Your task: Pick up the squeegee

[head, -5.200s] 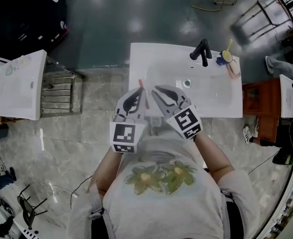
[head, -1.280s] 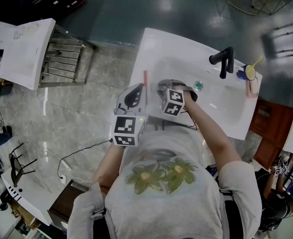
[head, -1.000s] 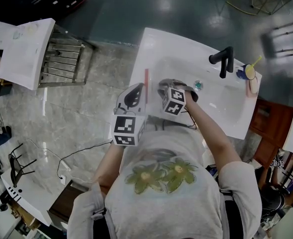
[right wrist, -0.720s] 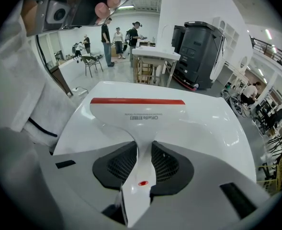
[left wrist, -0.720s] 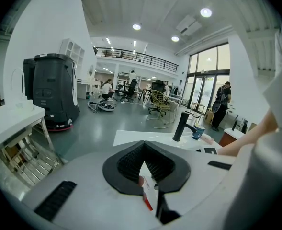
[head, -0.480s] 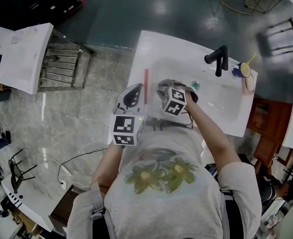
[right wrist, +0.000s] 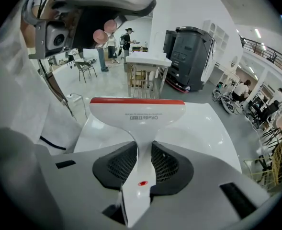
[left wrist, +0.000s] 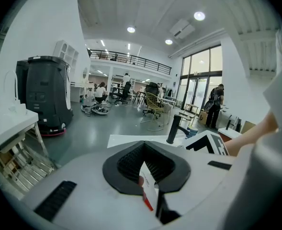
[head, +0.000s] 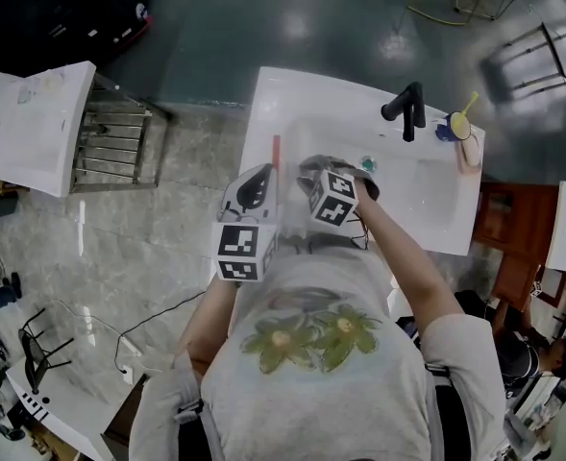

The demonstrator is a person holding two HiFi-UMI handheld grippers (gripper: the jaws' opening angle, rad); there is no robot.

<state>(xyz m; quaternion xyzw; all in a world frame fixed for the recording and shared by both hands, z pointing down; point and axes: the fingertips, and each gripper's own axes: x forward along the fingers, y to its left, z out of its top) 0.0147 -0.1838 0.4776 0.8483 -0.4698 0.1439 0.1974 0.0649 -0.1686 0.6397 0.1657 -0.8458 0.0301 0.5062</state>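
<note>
The squeegee (head: 276, 152) is white with a red blade, and it hangs over the left rim of the white sink counter (head: 297, 89). My right gripper (head: 305, 169) points left and is shut on its handle. In the right gripper view the squeegee (right wrist: 137, 111) has its neck pinched between the pads, where the right gripper (right wrist: 141, 145) grips it. My left gripper (head: 266, 171) hovers just beside it, tips together. In the left gripper view a sliver of the squeegee (left wrist: 147, 188) shows through the hollow behind the left gripper (left wrist: 143, 145) tips.
A black faucet (head: 405, 109) stands at the back of the sink, with a blue cup and brush (head: 451, 128) to its right. A white table (head: 37, 128) and a metal rack (head: 119, 152) stand at the left. A wooden cabinet (head: 499, 229) is at the right.
Five seconds ago my right gripper pointed forward beside the left one; it has since turned left and closed on the squeegee handle. Over the last second only the head view has drifted.
</note>
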